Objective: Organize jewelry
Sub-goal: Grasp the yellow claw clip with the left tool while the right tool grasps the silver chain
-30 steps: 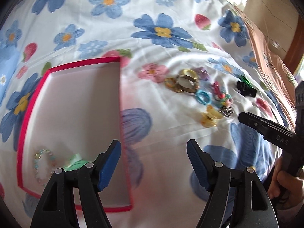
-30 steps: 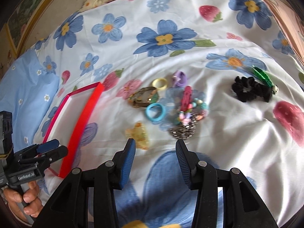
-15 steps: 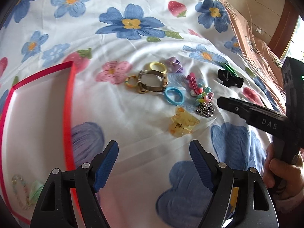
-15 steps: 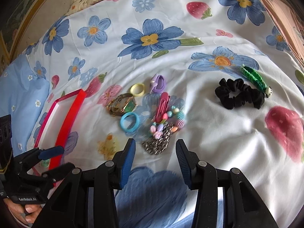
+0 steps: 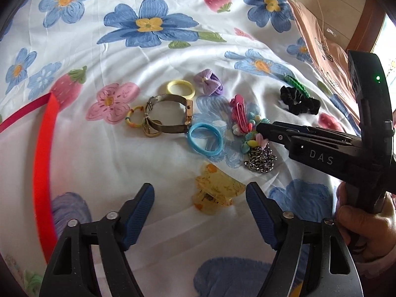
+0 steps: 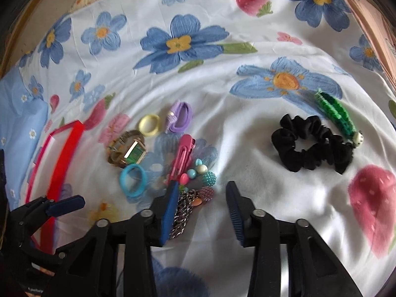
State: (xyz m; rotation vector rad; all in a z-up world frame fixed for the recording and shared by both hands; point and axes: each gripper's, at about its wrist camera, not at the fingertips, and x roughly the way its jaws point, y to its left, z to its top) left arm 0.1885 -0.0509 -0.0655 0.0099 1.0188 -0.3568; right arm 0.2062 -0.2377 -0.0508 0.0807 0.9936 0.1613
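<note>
We are hovering both tools over the jewelry pile on the flowered sheet (image 5: 104,57), and neither is gripping anything. Our left gripper (image 5: 200,199) is spread wide, and the amber claw clip (image 5: 214,192) is sitting right between its fingertips, just ahead of the pads. Its long axis is running roughly across the gap, so the fingers look set to close on its ends rather than its sides.

Our right gripper (image 6: 202,204) is released too, hanging over the silver chain (image 6: 182,212) and the beaded bracelet (image 6: 199,177). The chain is peeking out past its left finger rather than lying centred in the gap, so we are judging a small shift leftward is needed there.

The red-rimmed tray (image 5: 40,163) is lying off to the left, nearer our left hand. So the left gripper seems better placed: clip in front, tray beside it.
</note>
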